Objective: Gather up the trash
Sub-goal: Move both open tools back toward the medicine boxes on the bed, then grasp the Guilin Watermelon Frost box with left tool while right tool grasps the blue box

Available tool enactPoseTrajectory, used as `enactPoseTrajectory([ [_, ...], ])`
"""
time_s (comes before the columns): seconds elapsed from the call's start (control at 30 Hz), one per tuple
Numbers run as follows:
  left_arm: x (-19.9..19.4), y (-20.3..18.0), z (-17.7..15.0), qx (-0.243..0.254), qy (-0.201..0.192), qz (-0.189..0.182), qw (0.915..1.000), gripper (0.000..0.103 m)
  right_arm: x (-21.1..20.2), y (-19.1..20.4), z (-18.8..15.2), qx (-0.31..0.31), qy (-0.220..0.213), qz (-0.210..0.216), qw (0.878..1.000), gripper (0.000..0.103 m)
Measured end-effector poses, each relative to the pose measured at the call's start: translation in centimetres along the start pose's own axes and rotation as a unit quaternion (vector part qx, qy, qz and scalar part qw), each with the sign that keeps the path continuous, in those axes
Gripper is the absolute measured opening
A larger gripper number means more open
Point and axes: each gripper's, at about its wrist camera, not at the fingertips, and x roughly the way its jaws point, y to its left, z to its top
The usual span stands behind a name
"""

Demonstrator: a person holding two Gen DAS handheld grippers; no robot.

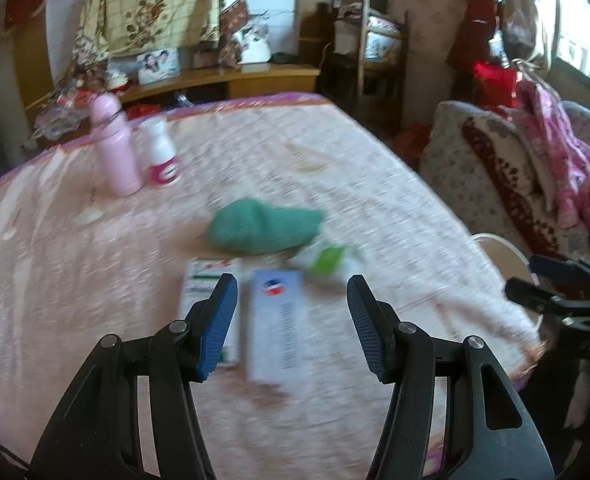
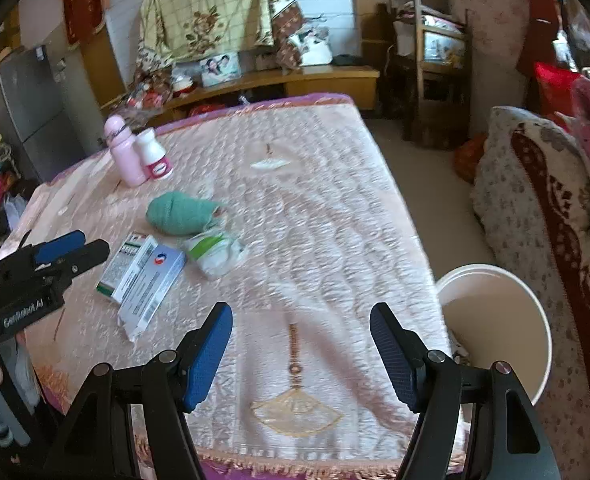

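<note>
On the pink quilted table cover (image 2: 315, 220) lie a white-and-blue box (image 1: 279, 320) (image 2: 155, 284), a green-and-white box (image 1: 207, 292) (image 2: 125, 260) beside it, and a crumpled white-green wrapper (image 1: 327, 264) (image 2: 215, 252). A green cloth (image 1: 263, 228) (image 2: 179, 212) sits just behind them. My left gripper (image 1: 293, 284) (image 2: 93, 242) hovers open over the two boxes, holding nothing. My right gripper (image 2: 301, 312) (image 1: 523, 274) is open and empty above the table's near edge. A white bucket (image 2: 495, 320) (image 1: 499, 248) stands off the table's right side.
A pink bottle (image 2: 123, 152) and a white bottle with a pink label (image 2: 155, 156) stand at the far left. A small white scrap (image 2: 269, 164) lies mid-table. Blanket-covered seating (image 2: 535, 200) is at the right, a wooden cabinet (image 2: 315, 76) behind.
</note>
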Motion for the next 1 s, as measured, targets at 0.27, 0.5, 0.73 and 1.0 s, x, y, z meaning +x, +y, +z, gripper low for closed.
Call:
enactPoseTrajectory([
  [0.27, 3.6, 5.3, -2.1, -0.038, 0.065, 0.011, 0.9971, 0.056, 3.1, 1.8, -0.1, -0.005, 0.03, 0.024, 0.999, 0.069],
  [0.5, 7.1, 6.2, -2.1, -0.06, 0.091, 0.003, 0.994, 0.056, 5.5, 4.3, 0.4, -0.021, 0.052, 0.051, 0.997, 0.069],
  [0.73, 10.6, 7.4, -1.5, -0.058, 0.121, 0.027, 0.9906, 0.052, 7.4, 7.3, 0.7, -0.041, 0.072, 0.067, 0.994, 0.069],
  [1.0, 7.8, 10.6, -2.7, -0.069, 0.102, 0.039, 0.9916, 0.049, 11.9, 11.8, 1.8, -0.04, 0.1, 0.107, 0.988, 0.069],
])
